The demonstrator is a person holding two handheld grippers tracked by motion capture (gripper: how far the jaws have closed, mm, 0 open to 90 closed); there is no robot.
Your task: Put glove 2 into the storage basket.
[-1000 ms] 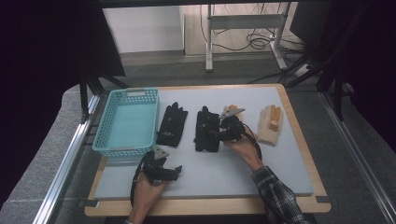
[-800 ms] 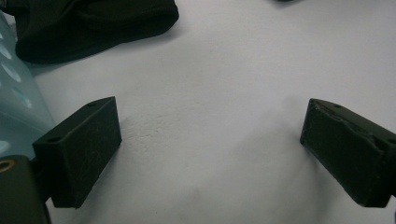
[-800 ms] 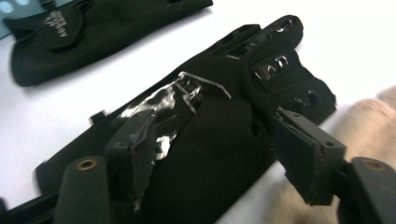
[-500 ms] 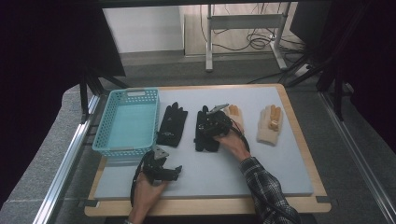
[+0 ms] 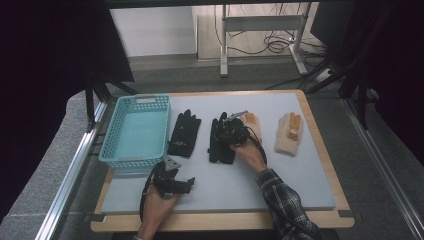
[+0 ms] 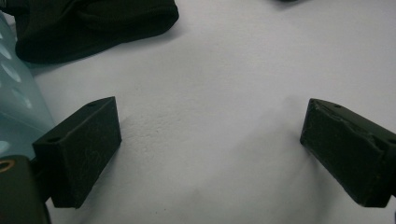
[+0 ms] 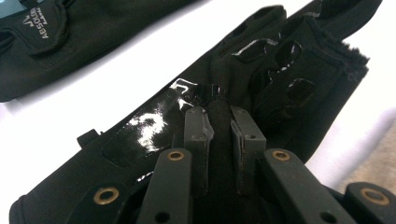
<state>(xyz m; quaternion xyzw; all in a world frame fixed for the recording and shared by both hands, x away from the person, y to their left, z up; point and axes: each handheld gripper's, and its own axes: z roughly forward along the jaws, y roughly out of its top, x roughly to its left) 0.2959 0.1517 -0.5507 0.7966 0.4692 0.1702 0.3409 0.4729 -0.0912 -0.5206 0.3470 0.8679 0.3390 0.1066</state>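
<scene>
Grey mat (image 5: 280,175) on a wood-edged table, dark room around it. My right gripper (image 7: 218,116) has just been closing and its jaws now pinch a fold of the black glove (image 7: 280,60) mid-mat, with the second black glove (image 5: 184,133) just left of it, while my left gripper (image 6: 210,154) sits wide apart with nothing in it on bare mat near the front edge. Further out there's the blue basket (image 5: 111,150) on the left and two tan gloves (image 5: 289,133) on the right.

The left gripper (image 6: 210,158) is sitting low over the pale grey mat (image 6: 224,93) with its two black jaws spread wide and nothing between them. A black glove (image 6: 93,23) is lying at the top left, and a light blue basket (image 6: 18,107) is peeking in at the left edge.
</scene>
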